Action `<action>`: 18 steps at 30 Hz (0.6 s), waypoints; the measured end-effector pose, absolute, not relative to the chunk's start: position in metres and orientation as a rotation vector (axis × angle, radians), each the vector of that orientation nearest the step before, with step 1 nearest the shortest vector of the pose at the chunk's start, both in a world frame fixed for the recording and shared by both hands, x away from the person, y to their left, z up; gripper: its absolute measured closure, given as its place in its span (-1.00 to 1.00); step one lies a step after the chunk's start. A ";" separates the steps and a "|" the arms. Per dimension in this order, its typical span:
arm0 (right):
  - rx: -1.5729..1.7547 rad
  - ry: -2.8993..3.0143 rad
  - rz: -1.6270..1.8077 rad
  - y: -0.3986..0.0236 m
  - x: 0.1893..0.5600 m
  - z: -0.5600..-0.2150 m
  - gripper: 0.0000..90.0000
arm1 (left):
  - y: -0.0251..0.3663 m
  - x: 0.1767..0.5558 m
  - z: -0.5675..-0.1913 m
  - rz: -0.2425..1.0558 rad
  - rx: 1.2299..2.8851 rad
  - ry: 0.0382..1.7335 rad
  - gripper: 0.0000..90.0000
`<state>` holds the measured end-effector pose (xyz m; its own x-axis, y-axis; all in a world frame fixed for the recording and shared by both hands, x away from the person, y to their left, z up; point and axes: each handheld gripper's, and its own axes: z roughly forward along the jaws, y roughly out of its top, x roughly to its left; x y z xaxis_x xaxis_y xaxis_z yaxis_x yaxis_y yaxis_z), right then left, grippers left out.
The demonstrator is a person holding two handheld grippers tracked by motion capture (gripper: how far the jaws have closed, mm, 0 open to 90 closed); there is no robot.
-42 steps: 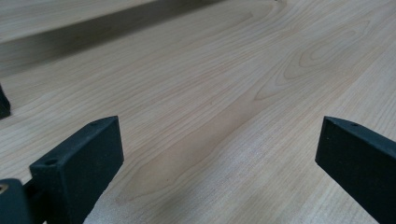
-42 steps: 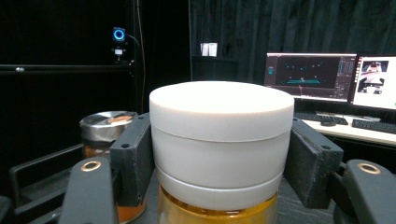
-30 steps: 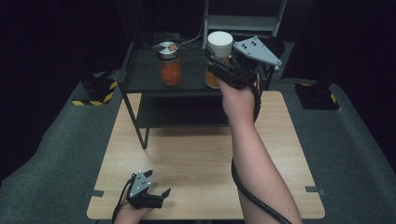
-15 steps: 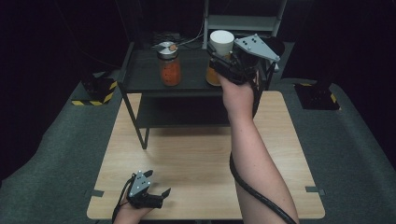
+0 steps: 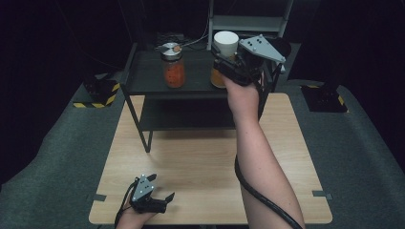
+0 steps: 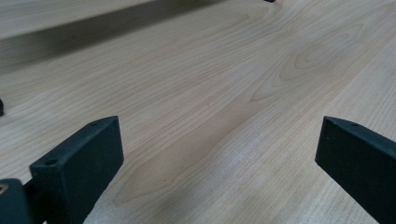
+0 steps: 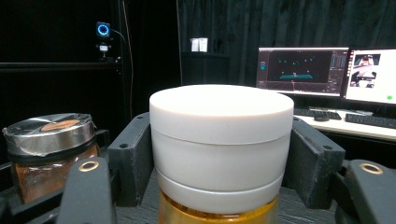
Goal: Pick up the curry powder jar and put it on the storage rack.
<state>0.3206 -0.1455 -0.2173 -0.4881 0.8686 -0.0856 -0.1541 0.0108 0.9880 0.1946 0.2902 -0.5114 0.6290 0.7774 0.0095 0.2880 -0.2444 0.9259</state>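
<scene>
A jar with a thick white lid (image 5: pixel 225 44) and amber contents stands at the right of the black shelf's top (image 5: pixel 143 78). My right gripper (image 5: pixel 224 56) reaches it from the near side and is shut on the lid (image 7: pixel 219 140), one pad (image 7: pixel 133 158) on each side. Its jaws have just been easing open a little, with the lid still between them. A second jar (image 5: pixel 173 67) with a metal lid and orange contents stands to its left (image 7: pixel 51 149). My left gripper (image 5: pixel 165 199) rests open on the wooden table's (image 5: pixel 191 157) front edge, with nothing between its fingers (image 6: pixel 77 163).
The black two-level shelf stands across the table's far half. The table's bare wood (image 6: pixel 210 93) lies ahead of the left gripper. Monitors (image 7: pixel 322 74) and a keyboard sit on a desk behind the shelf. Dark grey floor (image 5: pixel 57 157) surrounds the table.
</scene>
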 end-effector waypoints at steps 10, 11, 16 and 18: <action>0.787 1.498 1.583 -0.145 0.321 -0.215 -0.45 | 0.290 0.195 -0.511 0.589 1.815 0.857 -0.97; 0.789 1.496 1.582 -0.145 0.321 -0.215 -0.49 | 0.290 0.195 -0.511 0.588 1.815 0.857 -0.97; 0.794 1.485 1.555 -0.142 0.316 -0.216 -0.93 | 0.290 0.195 -0.511 0.588 1.816 0.856 -0.97; 0.791 1.493 1.564 -0.144 0.315 -0.216 -1.00 | 0.290 0.195 -0.511 0.588 1.818 0.856 -0.97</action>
